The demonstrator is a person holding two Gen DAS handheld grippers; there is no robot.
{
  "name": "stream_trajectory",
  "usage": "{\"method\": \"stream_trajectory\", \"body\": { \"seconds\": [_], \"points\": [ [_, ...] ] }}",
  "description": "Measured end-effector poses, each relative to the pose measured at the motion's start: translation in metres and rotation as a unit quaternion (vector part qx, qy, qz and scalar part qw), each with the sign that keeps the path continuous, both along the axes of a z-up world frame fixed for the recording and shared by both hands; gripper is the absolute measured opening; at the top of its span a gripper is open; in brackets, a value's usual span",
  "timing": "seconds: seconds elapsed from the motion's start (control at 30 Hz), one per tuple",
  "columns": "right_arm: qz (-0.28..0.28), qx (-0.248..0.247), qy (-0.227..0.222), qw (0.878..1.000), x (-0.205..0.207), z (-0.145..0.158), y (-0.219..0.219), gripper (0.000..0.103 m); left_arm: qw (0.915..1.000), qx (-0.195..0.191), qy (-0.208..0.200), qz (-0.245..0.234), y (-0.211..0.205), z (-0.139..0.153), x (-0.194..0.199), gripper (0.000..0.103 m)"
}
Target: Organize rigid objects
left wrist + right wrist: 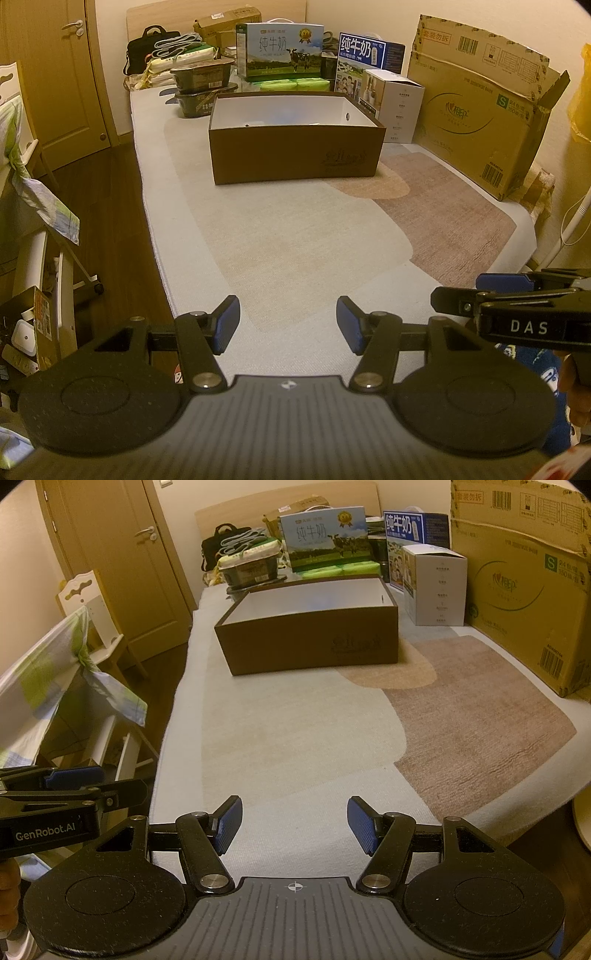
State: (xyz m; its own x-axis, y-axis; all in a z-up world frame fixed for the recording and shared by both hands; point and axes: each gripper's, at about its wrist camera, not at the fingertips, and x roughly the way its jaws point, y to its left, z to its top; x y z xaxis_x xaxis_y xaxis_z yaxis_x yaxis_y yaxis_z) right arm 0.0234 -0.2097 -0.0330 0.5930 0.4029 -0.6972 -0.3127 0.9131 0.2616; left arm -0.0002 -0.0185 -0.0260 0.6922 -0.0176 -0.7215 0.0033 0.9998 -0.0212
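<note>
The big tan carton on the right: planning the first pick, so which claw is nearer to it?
Right. The right claw hangs open on the big tan carton's side; the left claw, also open, sits further left.

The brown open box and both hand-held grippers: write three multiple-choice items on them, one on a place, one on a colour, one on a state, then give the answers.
1. Where does the white carton stand relative to the brown open box?
A. Inside it
B. Beside its far right corner
C. On the floor by the door

2. What colour are the inner walls of the brown open box?
A. White
B. Red
C. Black

3. How do the left hand-held gripper and right hand-held gripper stand?
A. Both shut on a carton
B. Left open, right holding the box
C. Both open with nothing between the pads

Answers:
1 B, the carton stands on the bed cover between the box and the large cardboard carton.
2 A, the lining seen over the rim is white.
3 C, only the cover shows between each pair of blue pads.
</note>
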Motion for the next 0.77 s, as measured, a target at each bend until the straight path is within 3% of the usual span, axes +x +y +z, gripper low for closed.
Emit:
{"method": "stream_trajectory", "body": {
  "seconds": [0.77],
  "points": [
    [-0.003, -0.002, 0.008, 1.0, 0.005, -0.007, -0.001, 0.063, 1.0, 0.003, 0.007, -0.003, -0.002, -0.007, 0.012, 0.055]
  ]
}}
